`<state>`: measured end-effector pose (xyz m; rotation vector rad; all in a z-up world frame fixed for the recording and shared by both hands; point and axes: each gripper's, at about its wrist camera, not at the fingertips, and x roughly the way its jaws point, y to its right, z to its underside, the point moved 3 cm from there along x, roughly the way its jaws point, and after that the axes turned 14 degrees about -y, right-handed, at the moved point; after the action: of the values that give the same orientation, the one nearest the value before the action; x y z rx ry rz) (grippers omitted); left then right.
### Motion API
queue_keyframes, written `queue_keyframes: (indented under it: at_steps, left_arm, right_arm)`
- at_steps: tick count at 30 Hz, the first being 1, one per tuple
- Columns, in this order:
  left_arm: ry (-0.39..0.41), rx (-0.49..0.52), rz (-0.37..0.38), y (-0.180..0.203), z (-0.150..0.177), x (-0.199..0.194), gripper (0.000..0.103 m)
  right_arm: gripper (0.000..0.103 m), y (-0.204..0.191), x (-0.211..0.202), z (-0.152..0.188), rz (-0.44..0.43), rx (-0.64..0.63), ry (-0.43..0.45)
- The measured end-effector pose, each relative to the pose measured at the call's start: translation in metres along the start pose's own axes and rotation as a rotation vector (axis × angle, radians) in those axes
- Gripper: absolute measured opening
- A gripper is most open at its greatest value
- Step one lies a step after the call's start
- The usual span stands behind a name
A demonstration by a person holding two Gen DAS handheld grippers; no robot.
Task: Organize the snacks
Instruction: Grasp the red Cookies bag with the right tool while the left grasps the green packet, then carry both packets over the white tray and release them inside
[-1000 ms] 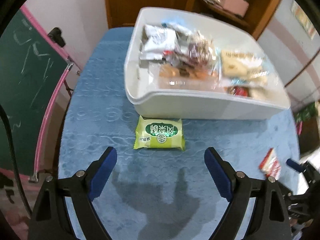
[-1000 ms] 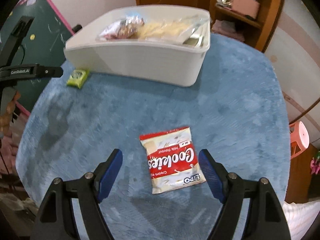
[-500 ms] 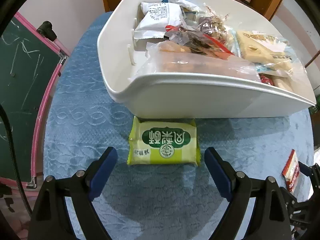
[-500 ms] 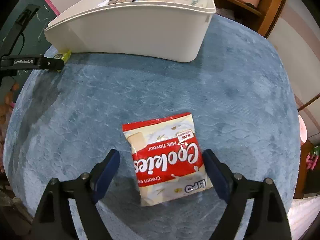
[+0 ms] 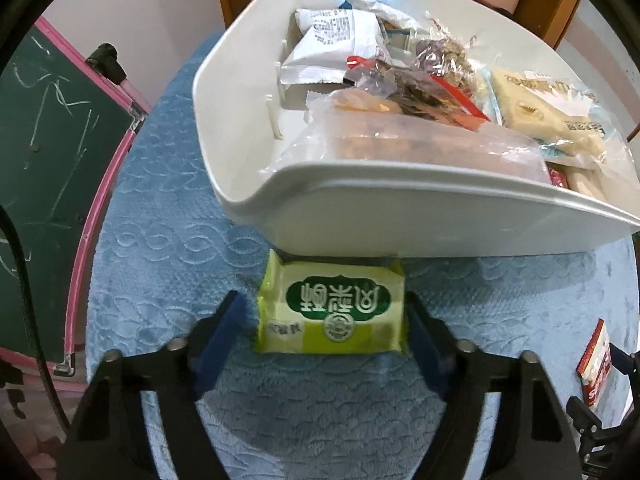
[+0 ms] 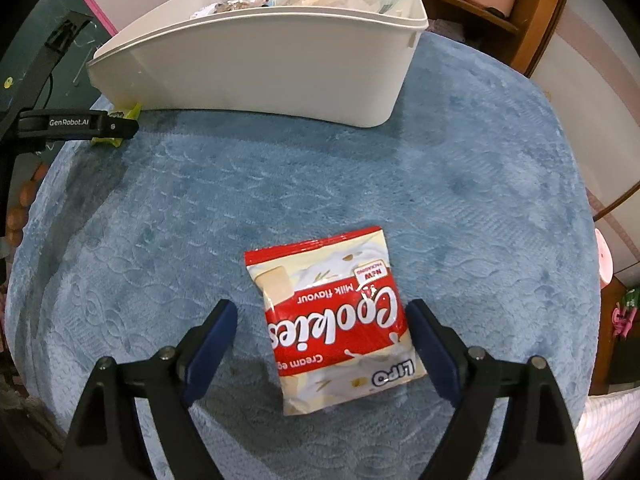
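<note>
The white bin (image 5: 400, 224) at the far side of the blue-covered tabletop (image 6: 440, 168) already holds a mixed load of snacks: a white printed pouch (image 5: 336, 40), a clear bag of brown pieces (image 5: 400, 140) and a pale wafer pack (image 5: 548, 116) among them, so the larger share of the work appears done. Two items remain outside it. The green snack packet (image 5: 332, 312) lies flat on the cloth just in front of the bin's near wall, between the blue pads of the left tongs (image 5: 326, 332); those jaws have just been closing, and their pads stand at the packet's two short ends, the right one at its edge, though firm pressure cannot be confirmed. The red-and-white cookies packet (image 6: 336, 328) lies flat near the middle of the tabletop, well apart from the bin; the right tongs (image 6: 320, 340) straddle its lower half with jaws apart, the right pad (image 6: 430, 344) close beside the packet and the left pad (image 6: 212, 336) clear of it. Assessment: both packets are at the pickup stage, neither lifted; gripping, lifting and placing each into the bin remain outstanding. No other loose snacks are visible on the cloth.
</note>
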<state>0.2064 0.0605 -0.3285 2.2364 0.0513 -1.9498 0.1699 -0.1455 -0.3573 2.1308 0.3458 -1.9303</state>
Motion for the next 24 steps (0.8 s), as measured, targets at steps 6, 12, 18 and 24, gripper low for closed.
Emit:
queue_keyframes:
  at_steps: [6,12,18,24]
  left_arm:
    - [0.007,0.007,-0.018,0.003,0.006,-0.007,0.054]
    - [-0.021,0.022,-0.002,0.007,0.023,-0.016,0.053]
    - [-0.045,0.09,0.043,0.033,0.056,-0.044,0.053]
    - [0.021,0.188,0.061,0.068,0.075,-0.083,0.053]
  right_arm:
    - [0.058,0.008,-0.01,0.0,-0.008,0.044,0.012]
    - [0.049,0.016,-0.017,-0.005,-0.016,0.082,-0.017]
    - [0.048,0.007,-0.034,-0.002,-0.058,0.085,-0.017]
    - [0.048,-0.024,-0.075,-0.005,-0.112,0.02,0.061]
